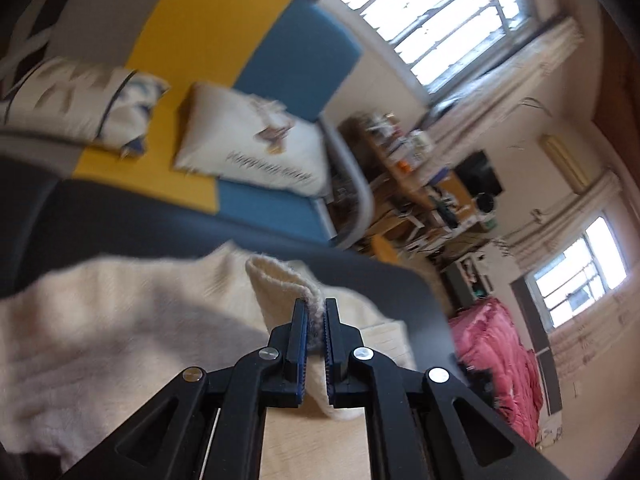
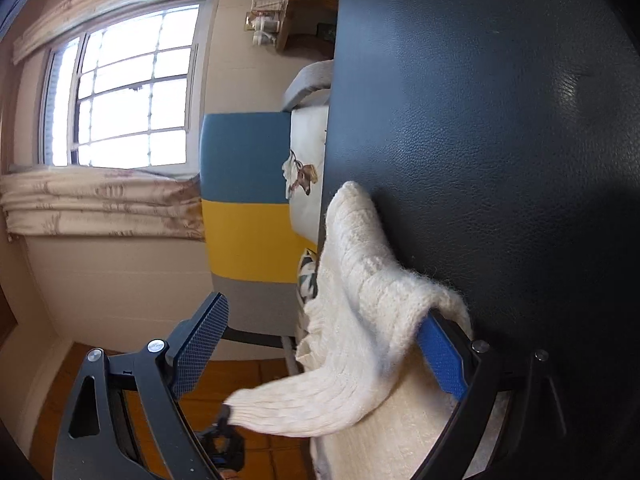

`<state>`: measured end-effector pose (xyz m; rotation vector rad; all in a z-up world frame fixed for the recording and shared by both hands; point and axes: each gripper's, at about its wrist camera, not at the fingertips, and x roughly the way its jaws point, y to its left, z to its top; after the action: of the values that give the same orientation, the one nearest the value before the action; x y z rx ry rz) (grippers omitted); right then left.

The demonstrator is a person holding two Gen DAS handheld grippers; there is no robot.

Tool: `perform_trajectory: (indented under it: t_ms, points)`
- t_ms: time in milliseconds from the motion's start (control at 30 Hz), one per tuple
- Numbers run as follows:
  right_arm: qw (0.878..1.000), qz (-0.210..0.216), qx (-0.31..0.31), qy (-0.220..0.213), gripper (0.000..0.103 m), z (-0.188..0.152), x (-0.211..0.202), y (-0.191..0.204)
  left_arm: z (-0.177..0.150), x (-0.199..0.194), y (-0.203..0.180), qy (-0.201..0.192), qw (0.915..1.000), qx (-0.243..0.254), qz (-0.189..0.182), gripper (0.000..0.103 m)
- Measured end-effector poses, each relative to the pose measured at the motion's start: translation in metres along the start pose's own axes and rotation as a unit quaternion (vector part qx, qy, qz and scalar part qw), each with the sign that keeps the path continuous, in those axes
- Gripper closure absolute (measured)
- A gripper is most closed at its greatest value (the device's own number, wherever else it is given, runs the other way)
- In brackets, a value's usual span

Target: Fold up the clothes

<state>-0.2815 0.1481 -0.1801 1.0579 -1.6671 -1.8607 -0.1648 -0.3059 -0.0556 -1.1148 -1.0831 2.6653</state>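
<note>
The left claw [image 1: 316, 320] is clamping a folded edge of a cream knitted sweater [image 1: 132, 320], its two blue-padded jaws nearly shut with only the fuzzy ridge of wool showing between them; pinching a doubled edge like this looks meant to let the person carry that part of the garment over as one layer for a fold. The sweater itself is lying spread over the dark leather-textured counter [image 1: 168, 228], with part of it draping past the near edge where pale wood is showing beneath the claw. The left claw is pointing forward and somewhat downward across the counter, toward a blue, yellow and grey sofa [image 1: 224, 28] carrying two printed cushions. In the right wrist view the scene is appearing rolled on its side. There the right claw [image 2: 320, 344] is standing wide open, released, with a ribbed part of the sweater [image 2: 360, 280] hanging between its jaws: the wool is draping over the blue pad [image 2: 440, 356] nearer the counter [image 2: 500, 120], while the other pad is well clear of it. I judge this claw is being positioned to close on a second hold, so both ends of the fold line can move together. A window [image 2: 128, 92] with curtains is showing behind.
</note>
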Motion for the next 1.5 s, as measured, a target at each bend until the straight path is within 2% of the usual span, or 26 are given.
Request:
perform_trajectory:
  t_ms: [133,267,433,533,700,767,867,900,1000,1067,1133,1267,1467,1500]
  points:
    - [1.000,-0.018,-0.022,0.009,0.010,-0.003,0.001,0.004,-0.020,0.010,0.036,0.023,0.9992,-0.020,0.025,0.097]
    - [0.999,-0.022,-0.029,0.012,0.010,-0.006,0.000,0.006,-0.023,0.002,0.043,0.009,0.9997,-0.012,0.020,0.097]
    - [0.998,-0.036,-0.045,0.019,0.010,-0.012,0.003,0.007,-0.034,0.003,0.050,0.016,0.9989,0.002,0.043,0.097]
    - [0.997,-0.045,-0.054,0.022,0.010,-0.013,0.005,0.008,-0.044,0.014,0.071,0.043,0.9978,-0.028,0.041,0.097]
    - [0.995,-0.063,-0.073,0.027,0.010,-0.015,0.010,0.013,-0.050,0.021,0.104,0.059,0.9938,-0.094,0.005,0.085]
    - [0.994,-0.070,-0.084,0.029,0.010,-0.017,0.012,0.015,-0.048,0.023,0.110,0.063,0.9923,-0.107,0.003,0.084]
    - [0.992,-0.073,-0.094,0.029,0.010,-0.018,0.013,0.016,-0.044,0.029,0.103,0.066,0.9945,-0.074,0.034,0.087]
    - [0.992,-0.072,-0.095,0.029,0.010,-0.019,0.013,0.016,-0.043,0.029,0.098,0.062,0.9957,-0.051,0.047,0.096]
    - [0.994,-0.059,-0.088,0.027,0.010,-0.016,0.010,0.016,-0.038,0.006,0.069,-0.001,0.9983,0.018,0.055,0.097]
    - [0.995,-0.049,-0.087,0.026,0.010,-0.014,0.008,0.016,-0.035,-0.008,0.056,-0.037,0.9963,0.049,0.059,0.097]
    - [0.994,-0.053,-0.086,0.029,0.010,-0.013,0.009,0.014,-0.037,-0.003,0.061,-0.026,0.9946,0.051,0.086,0.097]
    - [0.994,-0.058,-0.085,0.034,0.010,-0.014,0.011,0.013,-0.049,0.022,0.091,0.030,0.9901,0.027,0.135,0.098]
    - [0.996,-0.046,-0.065,0.045,0.010,-0.009,0.008,0.012,-0.055,0.023,0.104,0.031,0.9938,-0.013,0.106,0.097]
    - [0.997,-0.042,-0.056,0.044,0.010,-0.008,0.007,0.010,-0.054,0.022,0.107,0.032,0.9945,-0.027,0.096,0.091]
